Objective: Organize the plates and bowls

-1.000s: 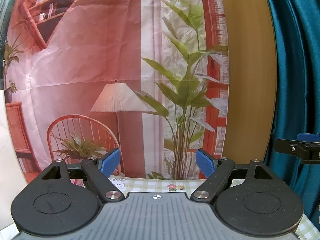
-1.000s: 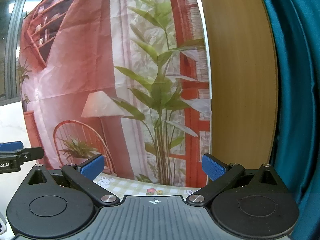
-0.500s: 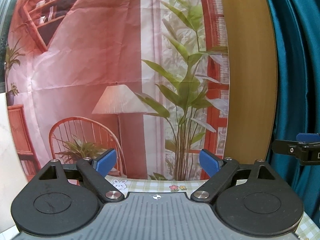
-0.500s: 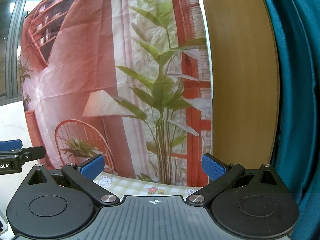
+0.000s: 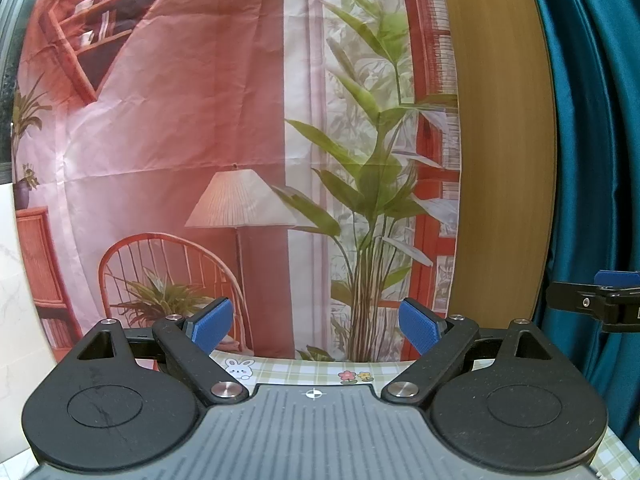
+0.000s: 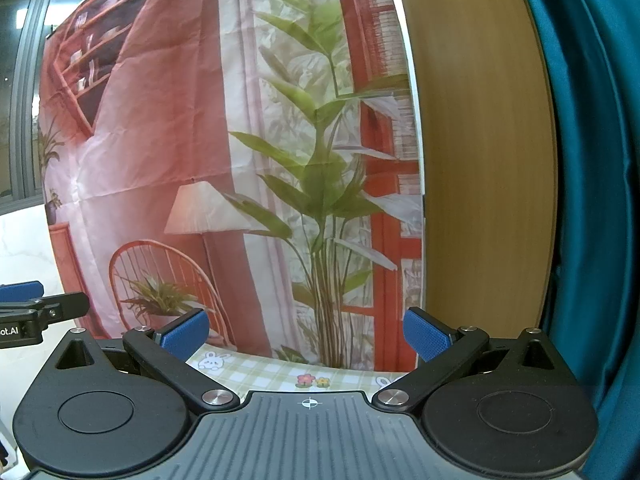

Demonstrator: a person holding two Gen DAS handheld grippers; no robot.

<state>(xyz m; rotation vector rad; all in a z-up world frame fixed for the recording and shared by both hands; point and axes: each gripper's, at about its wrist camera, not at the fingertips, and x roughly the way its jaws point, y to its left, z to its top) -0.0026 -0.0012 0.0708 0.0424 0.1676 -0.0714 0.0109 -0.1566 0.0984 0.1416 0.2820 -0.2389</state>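
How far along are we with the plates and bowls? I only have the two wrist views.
Nothing looks done from here: no plate or bowl shows in either view. Nothing is in hand; the left hand-held gripper and the right hand-held gripper are both open and empty, aimed at the printed backdrop above the checked tablecloth. The whole job appears to be left.

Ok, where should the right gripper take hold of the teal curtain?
Probably a raised vertical fold of the teal curtain, from the front, with the open right gripper straddling it sideways: the cloth hangs in upright pleats, so ridges stick out.
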